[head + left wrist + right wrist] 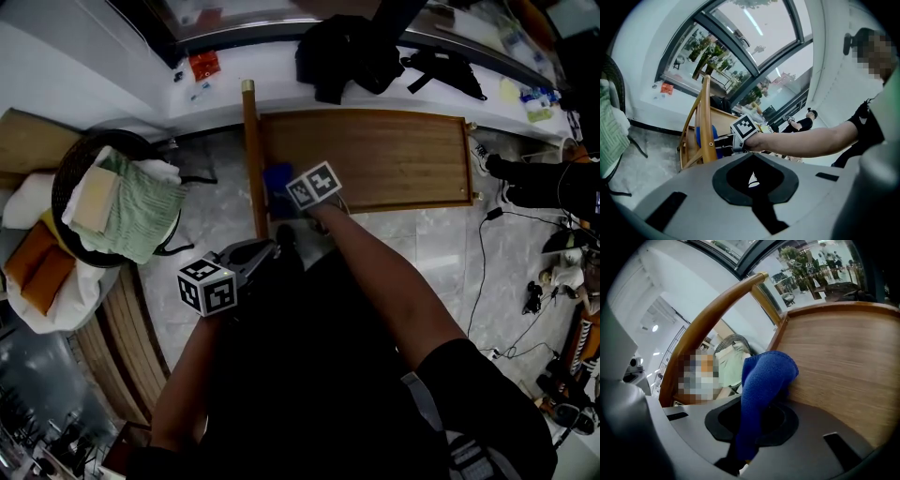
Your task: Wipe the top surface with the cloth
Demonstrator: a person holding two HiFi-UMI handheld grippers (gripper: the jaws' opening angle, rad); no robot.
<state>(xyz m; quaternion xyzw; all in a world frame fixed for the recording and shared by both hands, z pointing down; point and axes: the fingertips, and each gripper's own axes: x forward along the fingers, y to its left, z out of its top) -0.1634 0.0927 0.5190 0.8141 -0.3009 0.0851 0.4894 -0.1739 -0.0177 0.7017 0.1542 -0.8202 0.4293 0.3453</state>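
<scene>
The top surface [384, 157] is a long wooden board with a raised rim, seen from above in the head view. A blue cloth [277, 178] lies bunched at its left end, pressed on the wood. My right gripper [284, 199] is shut on the blue cloth [766, 376], which droops out of the jaws onto the board [843, 362]. My left gripper [265, 251] hangs below the board's left corner, off the surface, shut with nothing in it [752, 180]. From there I see the cloth [699, 136] behind a wooden post.
A curved wooden handle [717, 310] rises at the board's left end. A dark round basket [73, 155] with green and white cloths stands to the left. Black bags [347, 52] lie on the white ledge behind. Cables [483, 239] trail on the floor at right.
</scene>
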